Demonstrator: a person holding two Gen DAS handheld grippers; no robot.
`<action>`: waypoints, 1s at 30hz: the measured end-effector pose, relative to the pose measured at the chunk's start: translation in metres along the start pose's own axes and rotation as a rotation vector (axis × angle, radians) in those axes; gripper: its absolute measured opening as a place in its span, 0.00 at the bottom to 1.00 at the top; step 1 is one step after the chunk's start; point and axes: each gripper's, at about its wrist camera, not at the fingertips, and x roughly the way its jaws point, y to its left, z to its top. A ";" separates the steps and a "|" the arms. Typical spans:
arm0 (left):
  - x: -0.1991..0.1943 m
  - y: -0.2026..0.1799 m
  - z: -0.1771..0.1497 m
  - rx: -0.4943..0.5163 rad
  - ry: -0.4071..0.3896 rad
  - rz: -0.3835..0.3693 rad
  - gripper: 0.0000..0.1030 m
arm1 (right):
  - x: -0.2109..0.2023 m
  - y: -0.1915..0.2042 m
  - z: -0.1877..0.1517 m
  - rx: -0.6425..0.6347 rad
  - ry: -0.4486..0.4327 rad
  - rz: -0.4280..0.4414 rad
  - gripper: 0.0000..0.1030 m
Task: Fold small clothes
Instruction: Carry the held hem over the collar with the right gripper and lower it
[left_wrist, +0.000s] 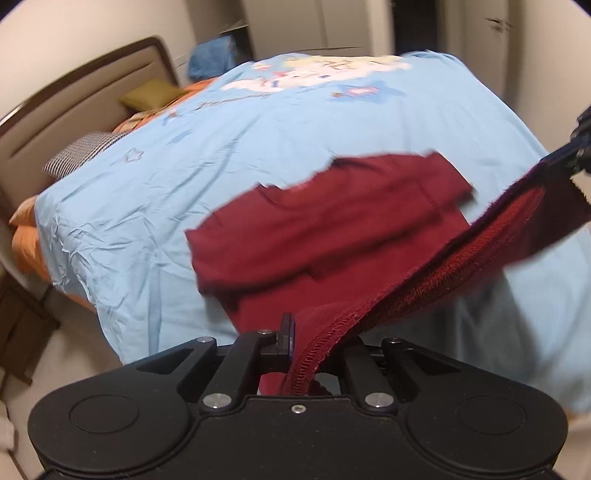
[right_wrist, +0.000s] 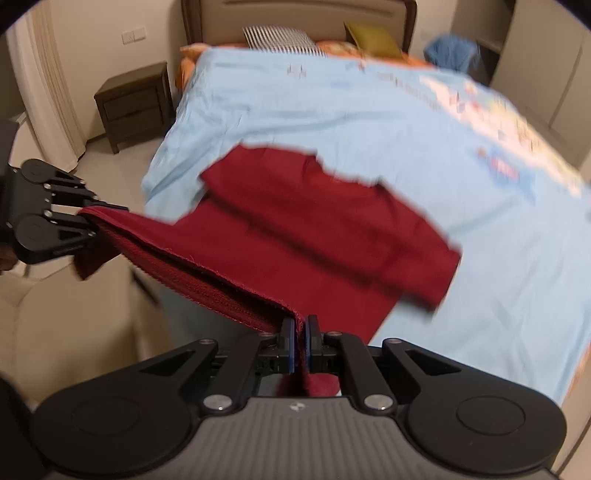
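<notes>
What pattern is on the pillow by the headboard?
Black-and-white stripes on the pillow, clearest in the right wrist view.

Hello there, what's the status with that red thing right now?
Left gripper and right gripper both clamp the hem. Red garment half lifted off blue bedspread. Nothing in the way.

Dark red knit garment (right_wrist: 314, 221), partly lifted off a light blue bedspread (right_wrist: 332, 110).

Far portion lies on the bedspread, with a folded sleeve-like flap across the top. Near hem (left_wrist: 424, 291), showing ribbed texture and overlock stitching, is raised and stretched taut between two corners, one pinched at the left end (right_wrist: 92, 218), the other at the right end (right_wrist: 301, 325). Fabric sags below the hem line. Frames blurred; garment type not determinable.
</notes>
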 end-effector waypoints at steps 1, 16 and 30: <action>0.009 0.007 0.019 -0.007 0.017 -0.002 0.05 | 0.010 -0.010 0.014 -0.023 -0.020 -0.008 0.06; 0.264 0.115 0.199 -0.082 0.373 -0.114 0.35 | 0.240 -0.179 0.164 -0.051 -0.021 -0.020 0.06; 0.277 0.187 0.167 -0.412 0.284 -0.285 0.91 | 0.308 -0.227 0.144 0.090 -0.029 0.022 0.08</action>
